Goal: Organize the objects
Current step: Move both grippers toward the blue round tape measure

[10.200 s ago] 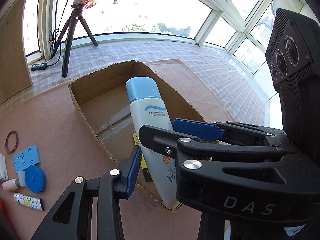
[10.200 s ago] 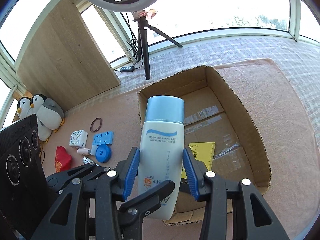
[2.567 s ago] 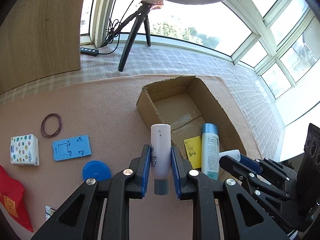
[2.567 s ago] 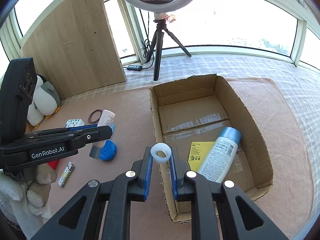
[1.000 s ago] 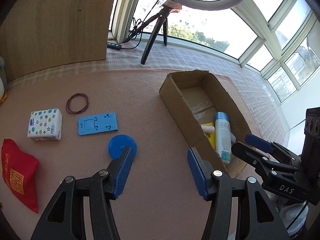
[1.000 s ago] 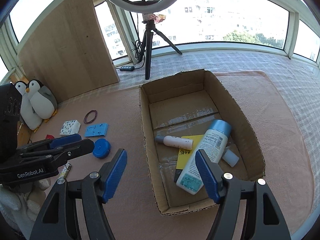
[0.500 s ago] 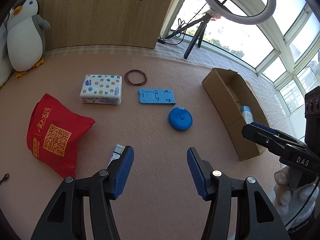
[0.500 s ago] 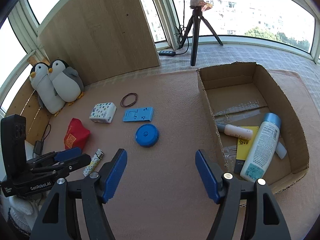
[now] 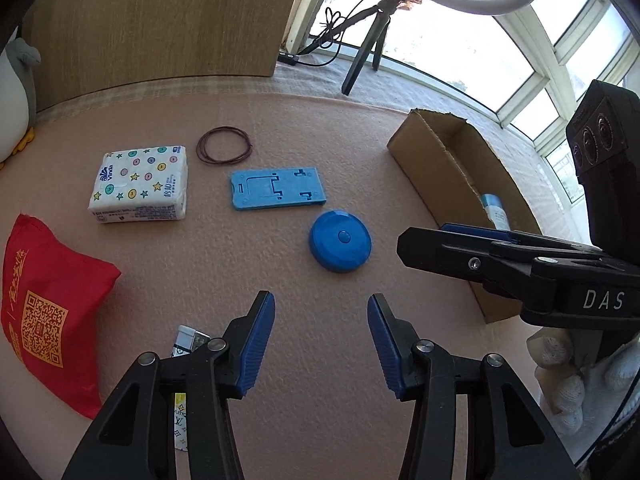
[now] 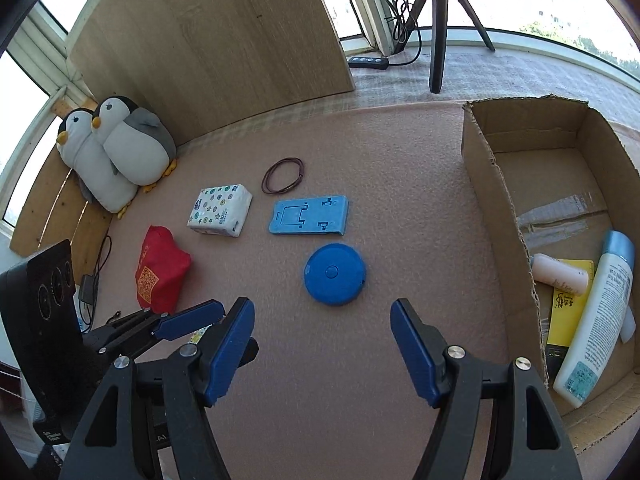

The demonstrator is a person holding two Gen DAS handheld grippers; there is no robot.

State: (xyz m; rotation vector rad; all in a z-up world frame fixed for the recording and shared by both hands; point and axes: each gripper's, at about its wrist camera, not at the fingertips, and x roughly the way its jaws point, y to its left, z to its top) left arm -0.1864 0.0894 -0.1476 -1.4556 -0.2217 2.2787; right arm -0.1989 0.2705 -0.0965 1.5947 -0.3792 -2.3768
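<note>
Two hand-held grippers (image 10: 322, 344) (image 9: 321, 346) hover over perhaps seven loose items, empty.

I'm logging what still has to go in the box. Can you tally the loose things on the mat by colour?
Blue: 2, the phone stand and the round tape measure
Red: 1, the pouch
White patterned: 2, the tissue pack and the small patterned stick
Brown: 1, the rubber bands
Total: 6
</note>
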